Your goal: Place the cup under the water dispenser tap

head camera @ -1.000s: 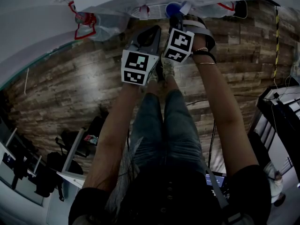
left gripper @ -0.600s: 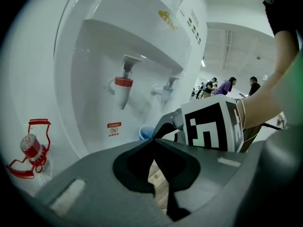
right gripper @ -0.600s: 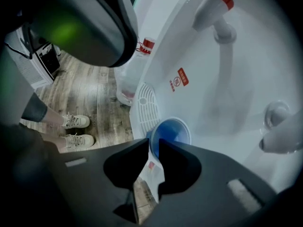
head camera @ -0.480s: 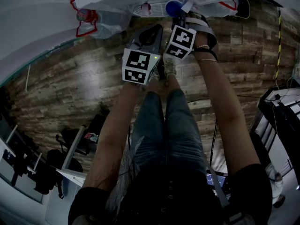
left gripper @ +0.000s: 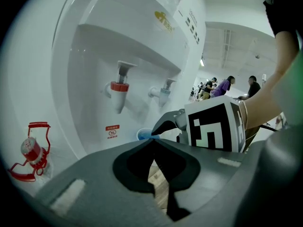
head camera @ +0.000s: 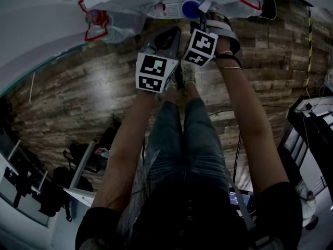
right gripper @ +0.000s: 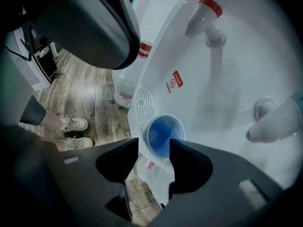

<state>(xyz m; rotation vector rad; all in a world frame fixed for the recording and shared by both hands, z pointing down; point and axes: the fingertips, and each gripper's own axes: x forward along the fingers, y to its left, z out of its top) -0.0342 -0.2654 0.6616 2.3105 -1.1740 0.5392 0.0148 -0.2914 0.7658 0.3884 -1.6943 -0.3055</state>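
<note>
A blue cup (right gripper: 163,135) stands upright on the white drip tray (right gripper: 140,103) of the water dispenser (left gripper: 142,27), below the blue tap (right gripper: 277,122) rather than the red tap (right gripper: 204,11). My right gripper (right gripper: 155,148) points steeply down at it. Its jaws are opening, and the cup sits just past their tips without the pads pressing on it. In the head view the cup (head camera: 190,8) shows just beyond the right gripper (head camera: 197,21). My left gripper (left gripper: 151,141) hangs beside it, shut and empty, looking at the cup (left gripper: 143,134) and the taps.
A red wire holder with a small bottle (left gripper: 32,150) stands on the floor left of the dispenser. Plastic bags (head camera: 125,20) lie at its base. Dark equipment and cables (head camera: 312,124) fill the right side; the wooden floor (head camera: 78,92) lies below.
Both hands and the cup keep their places in the head view. The jaws themselves are too small there to compare.
</note>
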